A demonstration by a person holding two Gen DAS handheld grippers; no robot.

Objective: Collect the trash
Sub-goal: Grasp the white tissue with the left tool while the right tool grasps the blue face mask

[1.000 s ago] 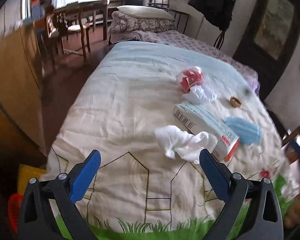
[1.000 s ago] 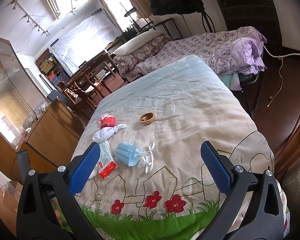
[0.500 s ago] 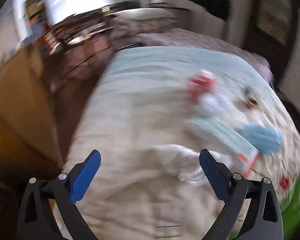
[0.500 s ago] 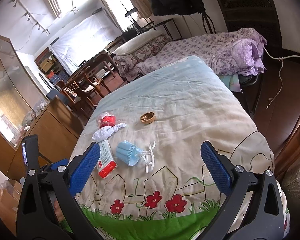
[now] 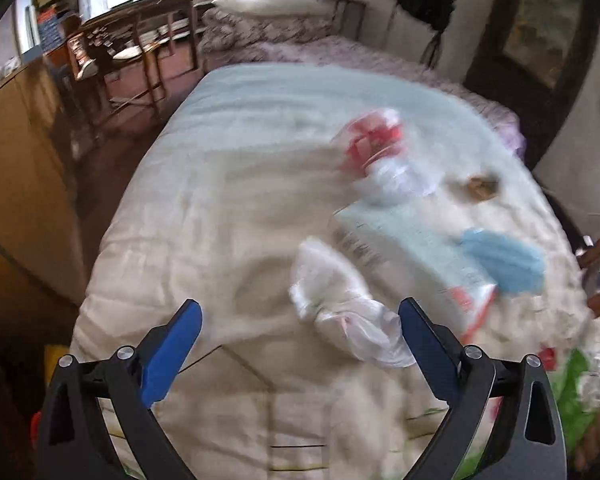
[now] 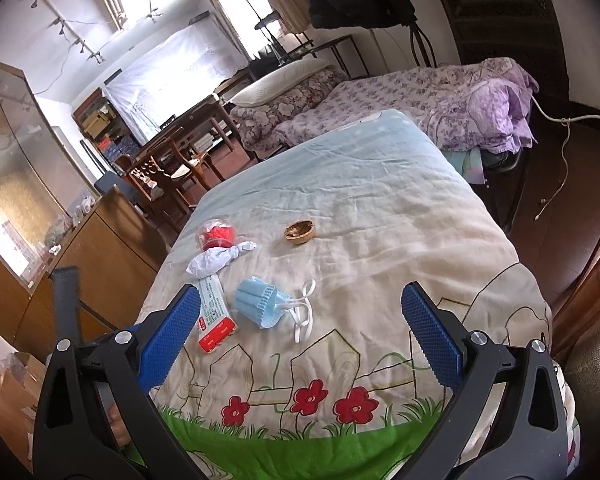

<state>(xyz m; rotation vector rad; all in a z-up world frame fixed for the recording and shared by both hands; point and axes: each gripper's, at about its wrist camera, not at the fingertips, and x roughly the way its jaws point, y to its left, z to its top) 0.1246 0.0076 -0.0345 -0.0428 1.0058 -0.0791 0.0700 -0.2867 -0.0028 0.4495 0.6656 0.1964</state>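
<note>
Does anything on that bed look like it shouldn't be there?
Yes: litter lies loose on the quilt: a crumpled blue face mask, a toothpaste box, wadded tissue, a red-filled plastic wrapper and a small brown shell-like piece.

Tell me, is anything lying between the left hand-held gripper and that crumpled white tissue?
Nothing visible. The left hand-held gripper is open, and only bare quilt separates it from the crumpled tissue.

left view blurred, toothpaste box (image 6: 214,314) half-hidden
</note>
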